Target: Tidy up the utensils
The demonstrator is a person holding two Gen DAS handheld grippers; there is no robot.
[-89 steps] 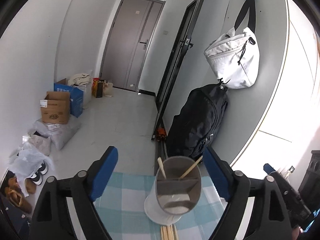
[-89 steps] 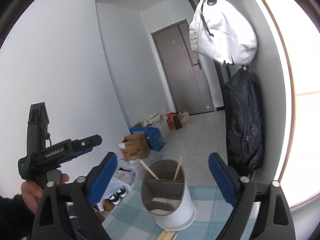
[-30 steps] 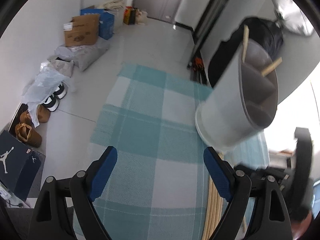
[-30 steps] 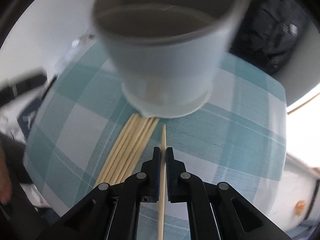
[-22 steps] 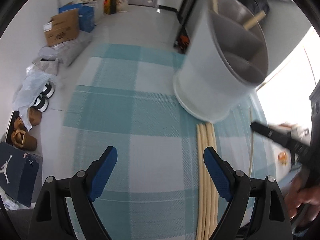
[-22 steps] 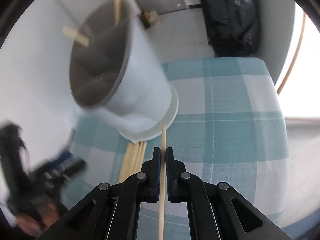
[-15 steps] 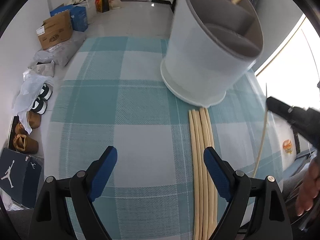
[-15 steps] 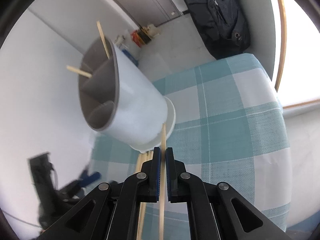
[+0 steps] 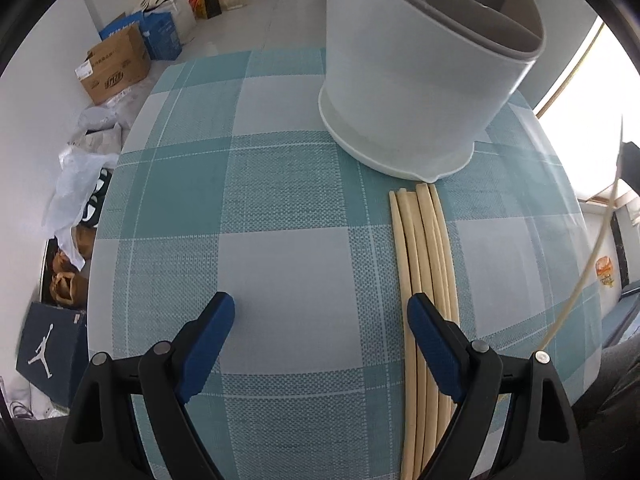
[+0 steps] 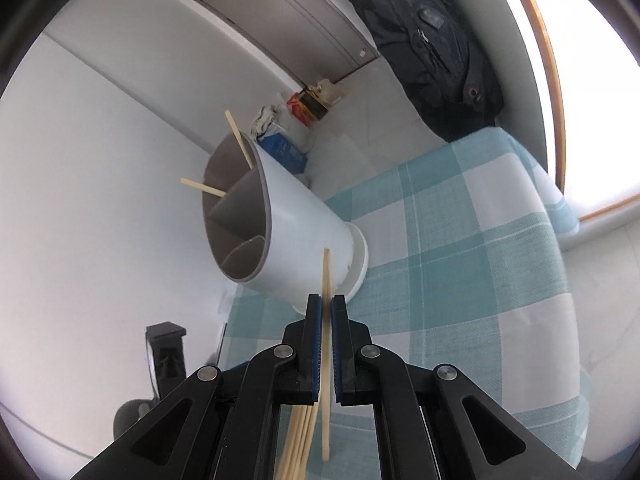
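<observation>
Two chopsticks (image 10: pixel 239 140) already in the holder (image 10: pixel 296 236), one more (image 10: pixel 327 276) pinched in right gripper (image 10: pixel 327 312) fingers, a bunch (image 9: pixel 424 264) left on the bench (image 9: pixel 280 248), left gripper (image 9: pixel 320 320) fingers spread and empty

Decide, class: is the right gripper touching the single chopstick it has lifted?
Touching. The right wrist view shows the right gripper with both blue pads pressed against the chopstick, no gap on either side.

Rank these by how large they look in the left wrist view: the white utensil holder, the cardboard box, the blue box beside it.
1. White utensil holder, though nearness inflates it.
2. Cardboard box.
3. Blue box, partly hidden behind the cardboard one, so unsure.
</observation>
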